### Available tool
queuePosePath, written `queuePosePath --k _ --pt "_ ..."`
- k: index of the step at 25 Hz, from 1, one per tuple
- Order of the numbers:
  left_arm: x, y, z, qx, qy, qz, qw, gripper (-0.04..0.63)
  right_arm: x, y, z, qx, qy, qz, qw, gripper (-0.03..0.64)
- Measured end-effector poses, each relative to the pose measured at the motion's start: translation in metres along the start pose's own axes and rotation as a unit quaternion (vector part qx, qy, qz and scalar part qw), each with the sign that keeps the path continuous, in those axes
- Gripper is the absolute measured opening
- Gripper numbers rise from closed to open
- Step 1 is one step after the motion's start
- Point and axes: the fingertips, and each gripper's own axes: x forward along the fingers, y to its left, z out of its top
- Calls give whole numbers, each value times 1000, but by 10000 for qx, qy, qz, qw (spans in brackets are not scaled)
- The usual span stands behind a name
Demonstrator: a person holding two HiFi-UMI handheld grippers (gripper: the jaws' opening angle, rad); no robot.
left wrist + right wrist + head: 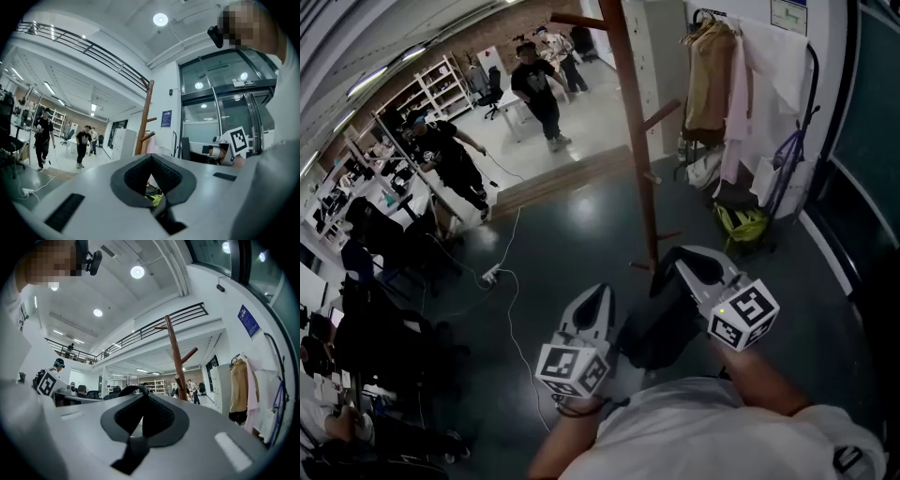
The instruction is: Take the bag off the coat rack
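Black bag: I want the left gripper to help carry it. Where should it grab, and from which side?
Its looped handle, the only thin part; the body is too bulky for the jaws. The right gripper seems shut on that loop, so bring the left gripper from the person's left, jaws opened across the strap.

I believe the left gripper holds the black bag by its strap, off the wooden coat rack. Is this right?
Not quite: the right gripper holds the black bag by its strap, off the wooden coat rack. The right gripper view shows the strap at its jaws. The left gripper holds nothing.
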Motion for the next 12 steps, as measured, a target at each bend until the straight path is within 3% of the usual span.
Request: queuePosePath --k 12 --pt "-16 -79 -3 121 -74 235 9996 6 -63 12 8 50 58 499 9987 25"
